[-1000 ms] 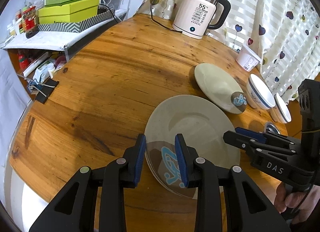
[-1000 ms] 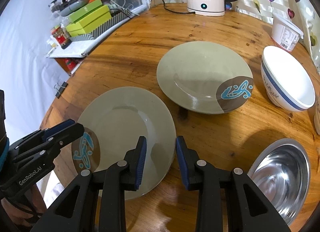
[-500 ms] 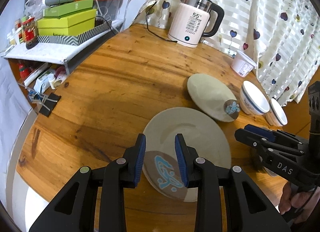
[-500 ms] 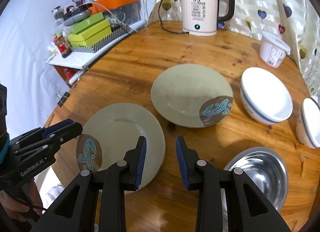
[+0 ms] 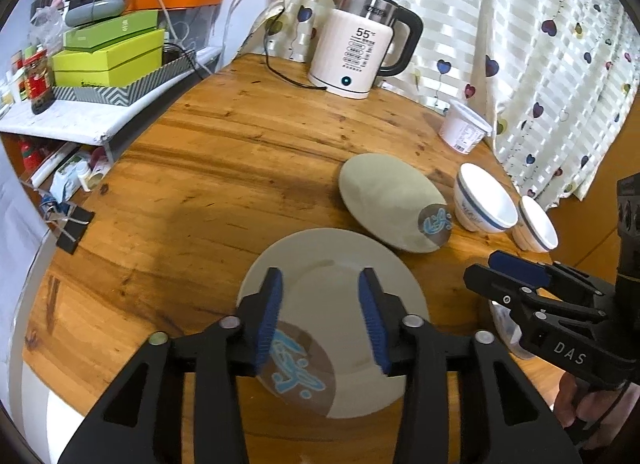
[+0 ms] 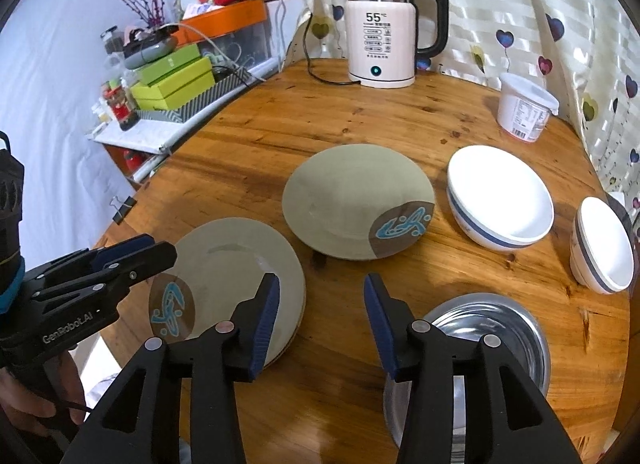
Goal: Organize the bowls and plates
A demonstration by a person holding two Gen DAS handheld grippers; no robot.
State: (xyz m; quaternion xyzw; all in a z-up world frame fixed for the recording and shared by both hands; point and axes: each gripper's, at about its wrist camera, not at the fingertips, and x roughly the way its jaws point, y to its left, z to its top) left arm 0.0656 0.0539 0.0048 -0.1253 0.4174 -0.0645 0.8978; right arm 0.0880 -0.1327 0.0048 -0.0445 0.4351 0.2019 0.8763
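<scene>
near plate (image 5: 340,300) flat, emblem toward camera

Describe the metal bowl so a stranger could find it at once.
Start at the round wooden table with the white kettle at its far side. At the near edge, beside the right gripper, sits the metal bowl: the only shiny steel one; its neighbours are white.

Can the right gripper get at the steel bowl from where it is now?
Probably yes. The right gripper hangs open, holding nothing, with the steel bowl just to its right on the table. Nothing lies in the bowl or stands between them; the near plate sits on the other side.
</scene>
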